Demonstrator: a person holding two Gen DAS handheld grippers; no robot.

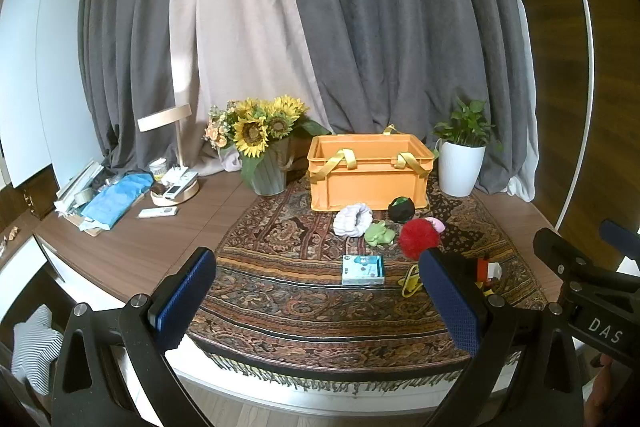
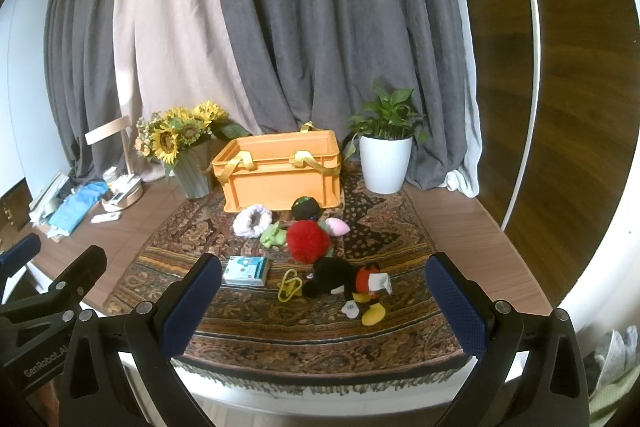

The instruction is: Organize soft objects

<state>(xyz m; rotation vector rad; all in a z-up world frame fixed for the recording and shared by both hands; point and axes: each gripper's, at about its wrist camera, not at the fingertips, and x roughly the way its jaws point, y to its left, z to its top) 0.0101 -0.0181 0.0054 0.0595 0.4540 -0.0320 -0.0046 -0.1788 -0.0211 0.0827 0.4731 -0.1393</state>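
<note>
Nothing is picked up yet: both the left claw (image 1: 318, 301) and right claw (image 2: 324, 301) hang spread apart and empty. Soft toys (image 2: 308, 241) lie on the rug before the orange crate (image 2: 280, 173); next comes a reach for one.

An orange plastic crate (image 2: 280, 173) carries yellow ribbon handles. The paisley-patterned rug (image 2: 384, 239) runs brown, rust and black over the wood-brown tabletop (image 2: 480, 227). At frame centre sit a red fluffy pompom (image 2: 307, 241), a lilac-white scrunchie (image 2: 253, 220), a green plush (image 2: 273, 239), and a black-red-yellow mouse plush (image 2: 346, 285).
</note>
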